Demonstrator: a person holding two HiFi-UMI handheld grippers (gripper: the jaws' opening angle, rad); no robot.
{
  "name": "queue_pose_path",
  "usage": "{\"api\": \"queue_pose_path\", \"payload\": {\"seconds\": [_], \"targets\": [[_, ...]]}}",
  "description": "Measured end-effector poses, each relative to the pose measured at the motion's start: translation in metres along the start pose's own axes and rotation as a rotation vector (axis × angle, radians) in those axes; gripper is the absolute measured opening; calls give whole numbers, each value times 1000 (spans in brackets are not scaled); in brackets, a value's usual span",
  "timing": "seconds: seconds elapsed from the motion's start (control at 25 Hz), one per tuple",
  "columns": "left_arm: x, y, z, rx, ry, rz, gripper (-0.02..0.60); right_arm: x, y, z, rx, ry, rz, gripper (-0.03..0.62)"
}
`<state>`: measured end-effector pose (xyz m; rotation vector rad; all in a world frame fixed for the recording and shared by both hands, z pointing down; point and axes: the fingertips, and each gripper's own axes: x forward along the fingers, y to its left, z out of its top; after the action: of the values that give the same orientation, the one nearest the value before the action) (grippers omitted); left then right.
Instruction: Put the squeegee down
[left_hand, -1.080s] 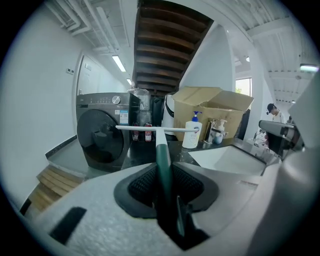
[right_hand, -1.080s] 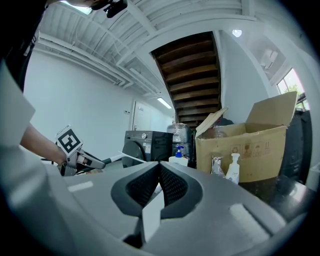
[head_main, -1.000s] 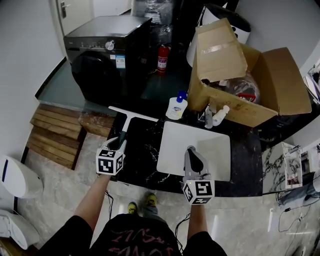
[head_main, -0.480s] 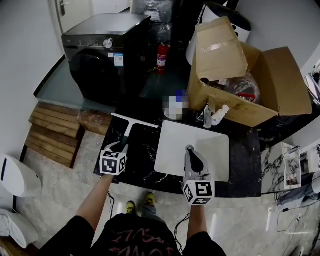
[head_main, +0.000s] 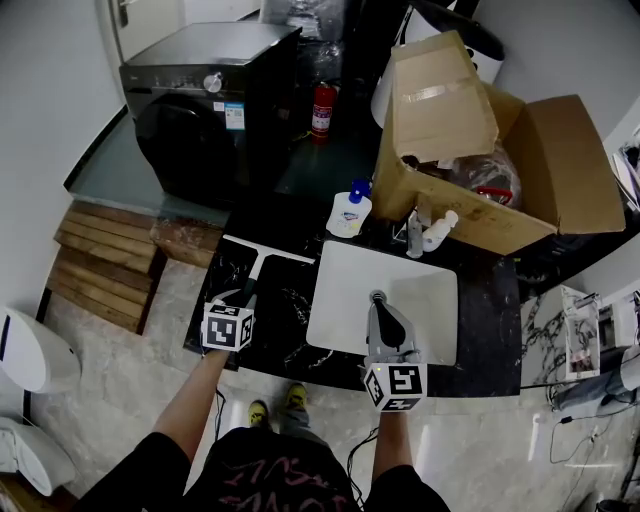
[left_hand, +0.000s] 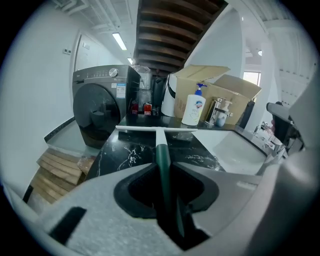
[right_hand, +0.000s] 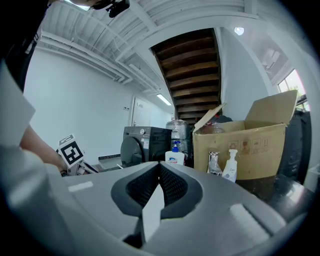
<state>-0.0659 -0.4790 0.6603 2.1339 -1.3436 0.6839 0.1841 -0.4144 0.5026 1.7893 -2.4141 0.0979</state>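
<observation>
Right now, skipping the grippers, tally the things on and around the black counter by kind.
Squeegee: 1
Pump bottles: 2
Faucet: 1
Cardboard box: 1
Total: 5

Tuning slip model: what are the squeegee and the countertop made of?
The squeegee: handle looks like dark green plastic or rubber with a slight sheen, crossbar smooth white, likely plastic. The countertop: polished black stone, probably marble, judging by white veins and sheen.
</observation>
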Motion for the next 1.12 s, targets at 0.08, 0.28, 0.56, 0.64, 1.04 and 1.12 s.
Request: {"api": "queue_pose_path", "payload": {"seconds": [0.08, 0.28, 0.56, 0.64, 1.04, 1.12], "targets": [[3, -1, -2, 3, 8, -3, 100, 1, -1, -2, -1, 4, 0, 11], [6, -1, -6, 13, 17, -1, 100, 4, -2, -5, -9, 13, 3, 11], [9, -1, -7, 16, 29, 4, 100, 6, -4, -4, -3, 13, -1, 11], [10, -2, -9, 16, 40, 4, 100, 7, -5, -5, -2, 12, -2, 11], [11, -2, -9, 25, 51, 6, 103, 7, -3, -5, -7, 15, -2, 11], [11, -3, -9, 28, 50, 6, 109, 5, -4, -5, -7, 14, -4, 11]]}}
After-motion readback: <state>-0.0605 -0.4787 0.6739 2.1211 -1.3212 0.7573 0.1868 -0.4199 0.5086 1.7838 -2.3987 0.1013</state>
